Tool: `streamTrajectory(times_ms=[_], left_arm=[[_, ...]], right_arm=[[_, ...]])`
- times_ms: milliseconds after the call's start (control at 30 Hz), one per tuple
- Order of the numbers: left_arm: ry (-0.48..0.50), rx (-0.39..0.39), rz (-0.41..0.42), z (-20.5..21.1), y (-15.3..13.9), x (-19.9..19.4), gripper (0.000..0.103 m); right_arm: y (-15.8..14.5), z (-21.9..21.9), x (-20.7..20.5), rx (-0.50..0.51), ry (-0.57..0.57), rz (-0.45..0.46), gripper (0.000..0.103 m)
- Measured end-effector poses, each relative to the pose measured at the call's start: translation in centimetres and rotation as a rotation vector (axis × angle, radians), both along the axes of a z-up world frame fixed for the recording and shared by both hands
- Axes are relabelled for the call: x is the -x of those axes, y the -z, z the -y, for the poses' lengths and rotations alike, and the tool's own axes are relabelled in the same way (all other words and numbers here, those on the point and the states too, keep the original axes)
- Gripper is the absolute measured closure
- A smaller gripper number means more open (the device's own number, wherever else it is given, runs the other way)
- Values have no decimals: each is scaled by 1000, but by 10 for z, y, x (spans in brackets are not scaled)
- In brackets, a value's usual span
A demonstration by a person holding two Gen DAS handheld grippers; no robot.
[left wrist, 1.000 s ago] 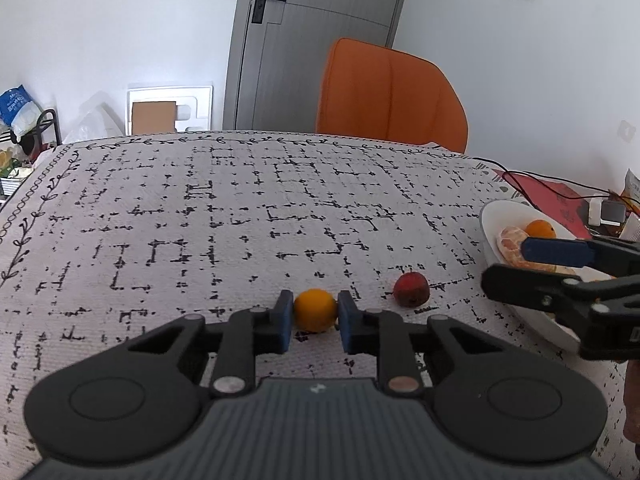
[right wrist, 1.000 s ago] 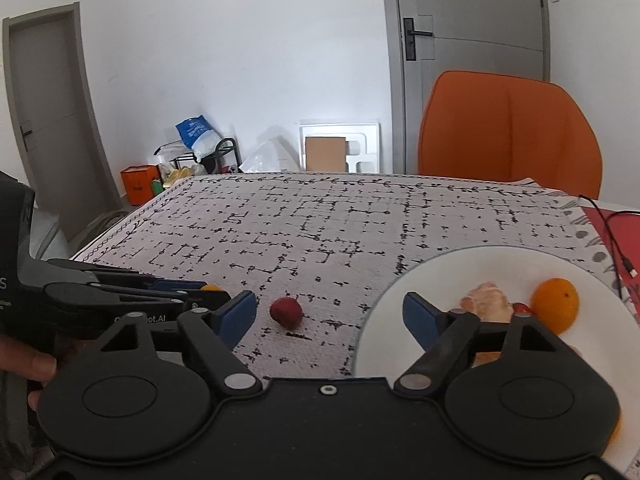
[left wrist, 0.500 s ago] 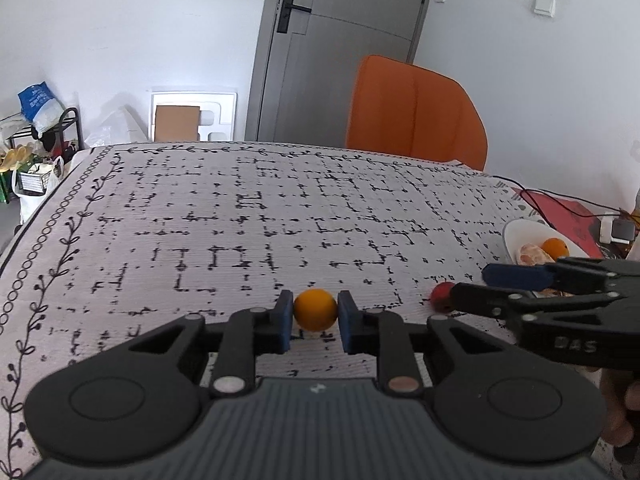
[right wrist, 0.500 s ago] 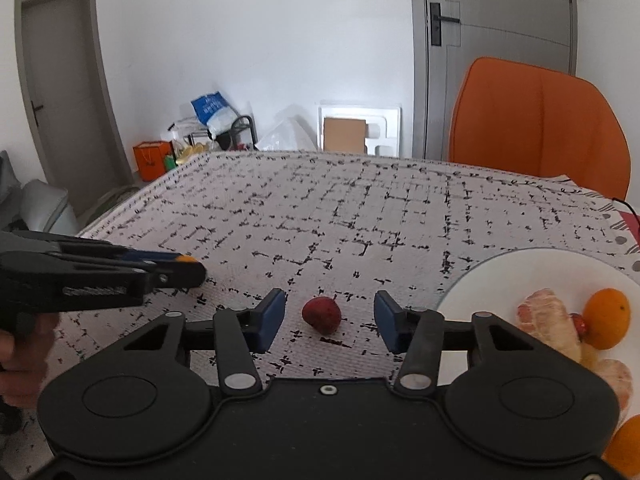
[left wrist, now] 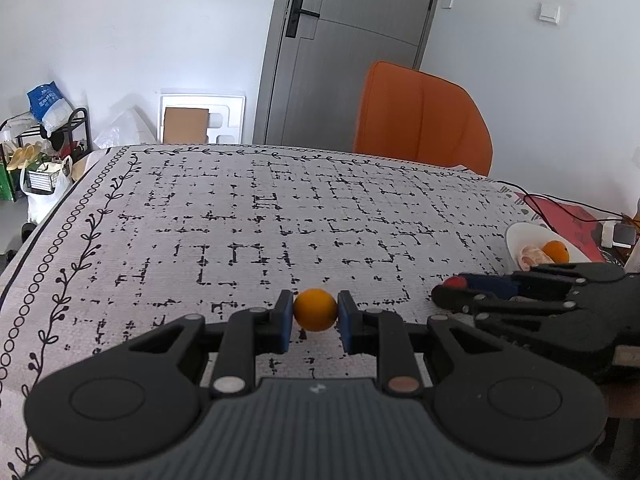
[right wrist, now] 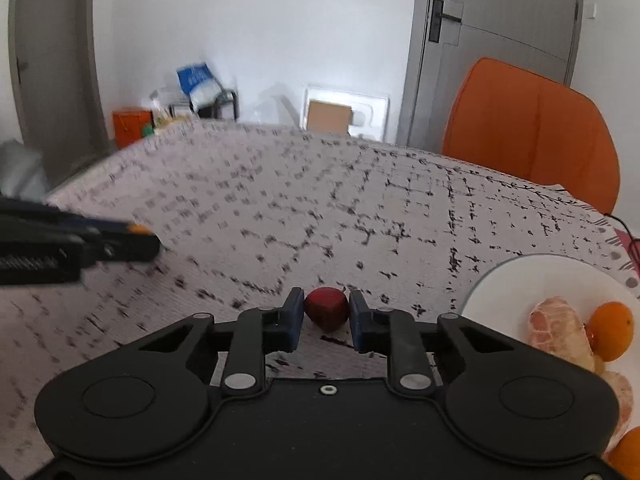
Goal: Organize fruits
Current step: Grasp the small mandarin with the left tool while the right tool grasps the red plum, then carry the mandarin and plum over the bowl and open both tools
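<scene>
My left gripper [left wrist: 314,320] is shut on a small orange [left wrist: 315,315] and holds it above the patterned tablecloth [left wrist: 280,220]. My right gripper [right wrist: 325,316] is shut on a small dark red fruit [right wrist: 327,309] low over the cloth. In the left wrist view the right gripper [left wrist: 452,294] shows at the right with the red fruit [left wrist: 453,282] at its tips. In the right wrist view the left gripper [right wrist: 140,240] shows at the left. A white plate [right wrist: 520,280] at the right holds a peeled citrus [right wrist: 560,334] and whole oranges [right wrist: 610,330].
An orange chair [left wrist: 424,116] stands behind the table's far edge. A red item with black cables [left wrist: 560,216] lies at the table's right side. Bags and a rack [left wrist: 44,148] stand on the floor at the left. A grey door [left wrist: 348,52] is behind.
My right gripper moved left from the plate to the red fruit and closed on it. My left gripper lifted the orange off the cloth and drew back.
</scene>
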State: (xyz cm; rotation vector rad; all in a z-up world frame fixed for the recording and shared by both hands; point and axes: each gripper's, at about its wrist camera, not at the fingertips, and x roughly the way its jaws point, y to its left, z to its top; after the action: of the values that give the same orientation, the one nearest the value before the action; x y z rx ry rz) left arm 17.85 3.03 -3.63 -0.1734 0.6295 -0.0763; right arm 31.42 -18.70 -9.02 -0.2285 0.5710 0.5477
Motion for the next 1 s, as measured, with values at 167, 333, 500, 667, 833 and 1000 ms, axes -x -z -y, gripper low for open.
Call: streamTrajectory(times_ms=[167,333,500,667,833,1000], left_arm=[[10,-5,12,7,-4,2,81],[24,-13,19,15,-7,4,81],[39,-21,33,26,-13,6,81],[62,-29,54,43,-20,6,81],[91,-35,67,61,-24,7,81],[121,-42,73,80,-26,5,81]], right_arm=[[-10,8,10,-31,-9,25,81],[-16,21,16,-66,18,39,81],[-24,36,25,-112,34,54,81],[-30,56,33,-142,58,70,81],[-31,80,37,-170,99,71,81],[-27,104,40,-194,140,67,81]])
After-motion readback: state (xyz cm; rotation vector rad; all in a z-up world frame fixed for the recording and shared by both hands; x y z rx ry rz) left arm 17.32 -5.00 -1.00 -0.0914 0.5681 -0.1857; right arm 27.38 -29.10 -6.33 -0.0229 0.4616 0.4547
